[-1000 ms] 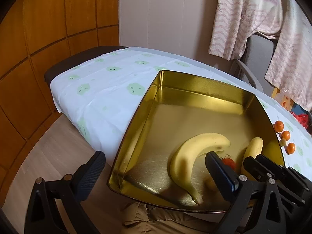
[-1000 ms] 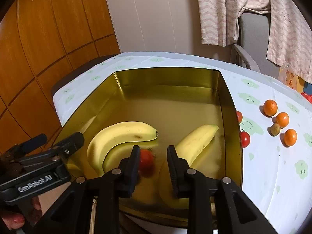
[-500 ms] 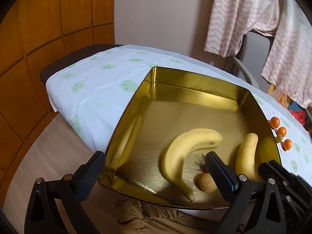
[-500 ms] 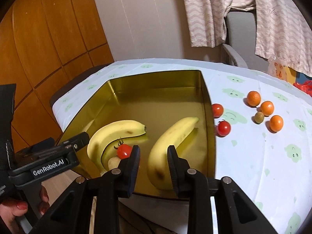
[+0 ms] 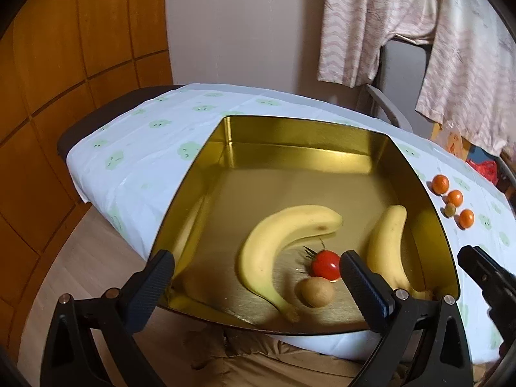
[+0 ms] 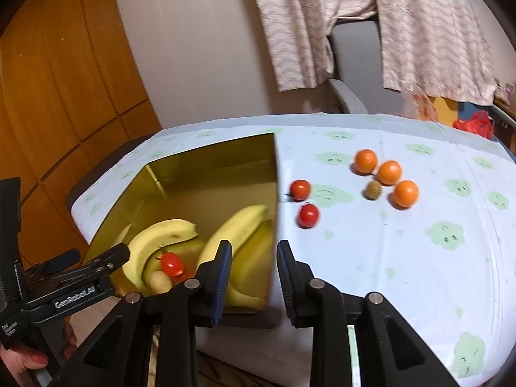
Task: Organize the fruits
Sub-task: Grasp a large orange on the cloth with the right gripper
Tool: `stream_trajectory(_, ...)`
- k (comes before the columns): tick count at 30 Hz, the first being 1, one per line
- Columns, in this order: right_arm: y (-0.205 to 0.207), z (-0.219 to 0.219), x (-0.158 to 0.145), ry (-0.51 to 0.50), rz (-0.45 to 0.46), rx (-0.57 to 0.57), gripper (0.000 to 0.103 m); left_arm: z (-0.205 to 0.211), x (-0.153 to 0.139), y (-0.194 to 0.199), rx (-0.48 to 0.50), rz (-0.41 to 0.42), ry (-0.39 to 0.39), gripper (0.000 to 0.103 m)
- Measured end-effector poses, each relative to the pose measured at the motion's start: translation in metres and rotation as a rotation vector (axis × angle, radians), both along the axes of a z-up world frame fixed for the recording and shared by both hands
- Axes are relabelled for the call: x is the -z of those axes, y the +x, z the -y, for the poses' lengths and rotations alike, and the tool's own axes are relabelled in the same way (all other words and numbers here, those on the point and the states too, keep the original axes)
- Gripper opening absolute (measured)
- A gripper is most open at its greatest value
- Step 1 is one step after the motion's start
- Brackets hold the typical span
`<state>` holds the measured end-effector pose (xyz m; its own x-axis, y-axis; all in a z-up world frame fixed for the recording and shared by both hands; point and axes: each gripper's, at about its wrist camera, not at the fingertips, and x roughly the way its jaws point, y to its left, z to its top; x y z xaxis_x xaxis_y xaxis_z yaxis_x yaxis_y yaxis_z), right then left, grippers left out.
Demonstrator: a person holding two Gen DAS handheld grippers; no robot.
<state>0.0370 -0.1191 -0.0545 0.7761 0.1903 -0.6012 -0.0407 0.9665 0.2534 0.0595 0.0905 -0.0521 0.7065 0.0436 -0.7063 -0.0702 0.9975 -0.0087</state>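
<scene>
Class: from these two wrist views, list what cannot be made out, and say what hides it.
- Near end of the right banana, left wrist view: hidden behind the left gripper.
- Gold tin's near corner, right wrist view: covered by the right gripper.
- Small brown fruit among the oranges: too small to identify.
</scene>
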Motion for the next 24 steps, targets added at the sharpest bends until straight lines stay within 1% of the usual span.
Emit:
stream_trajectory(6,-0.006,0.025,0.009,0.022,-0.026,0.064,0.029,0.013,-0.004,-0.007,0.045,0.025,0.017,0.103)
stream_trajectory(9,-0.01,0.04,0.013,0.026,-0.037,0.097,0.029,0.021,-0.005,-0.011,0.08,0.027,0.01,0.103)
stream_trajectory(11,-0.012,0.05,0.017,0.031,-0.05,0.126,0.029,0.026,-0.005,-0.012,0.121,0.016,-0.014,0.103)
stream_trajectory(15,-0.013,0.075,0.031,0.059,-0.107,0.183,0.029,0.043,-0.004,-0.018,0.214,-0.015,-0.062,0.103)
stream_trajectory(20,-0.011,0.102,0.045,0.085,-0.141,0.228,0.03,0.067,-0.006,-0.028,0.287,-0.004,-0.031,0.103)
stream_trajectory(24,0.004,0.123,0.046,0.051,-0.135,0.255,0.034,0.081,-0.008,-0.03,0.326,0.0,-0.011,0.103)
